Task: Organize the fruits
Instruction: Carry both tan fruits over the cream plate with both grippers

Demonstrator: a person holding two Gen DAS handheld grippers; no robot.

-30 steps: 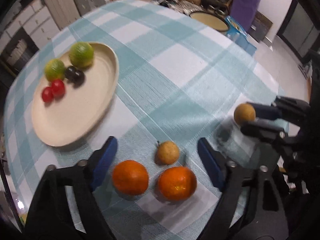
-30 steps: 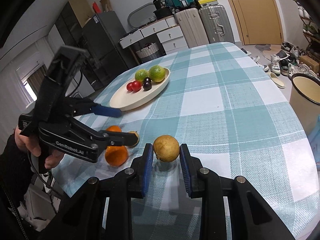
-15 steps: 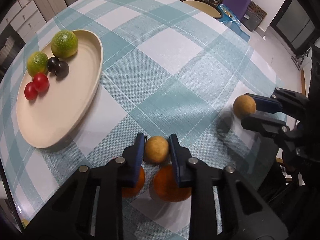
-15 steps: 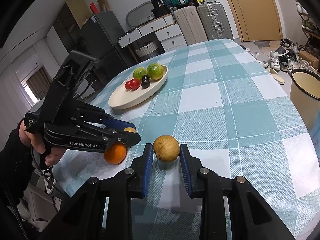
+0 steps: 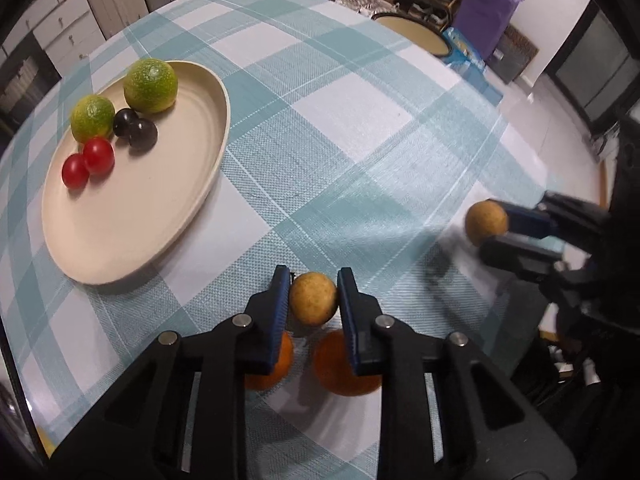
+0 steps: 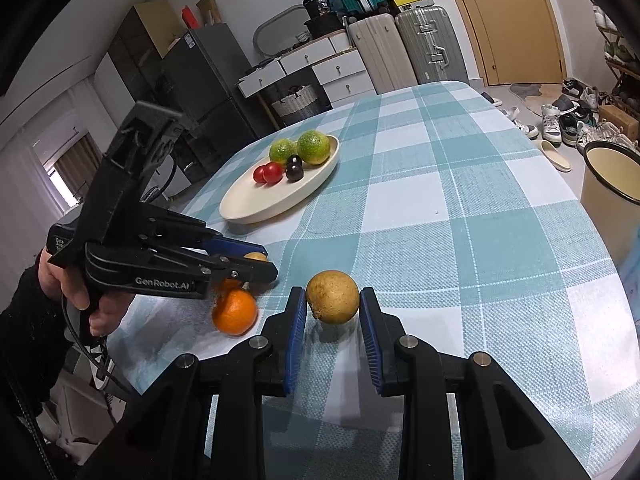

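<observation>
At the bottom centre of the left wrist view, the left claw [image 5: 313, 302] is seen clamped on a small yellow-brown fruit [image 5: 313, 298], both blue pads pressed against its sides. Two oranges lie just below it on the tabletop [image 5: 360, 128]: one orange [image 5: 267, 364] partly hidden under the left pad, the other orange [image 5: 345, 368] under the right pad. At the bottom centre of the right wrist view, the right claw [image 6: 333, 322] is held narrowly apart around a second yellow-brown fruit [image 6: 333, 297]; the left pad is touching it, while on the right side contact cannot be told for certain. That fruit is raised a little above the cloth, its shadow lying beneath it. A cream oval plate [image 5: 132, 216] is set at the upper left of the left wrist view, well apart from both claws, and carries two green citrus fruits [image 5: 150, 86], two dark plums [image 5: 136, 130] and two red tomatoes [image 5: 90, 160] grouped at its far end. The tabletop is covered by a teal and white checked cloth. Suitcases [image 6: 404, 50], white drawers and a wooden door [image 6: 508, 20] are visible across the top of the right wrist view, and shoes at its right edge.
</observation>
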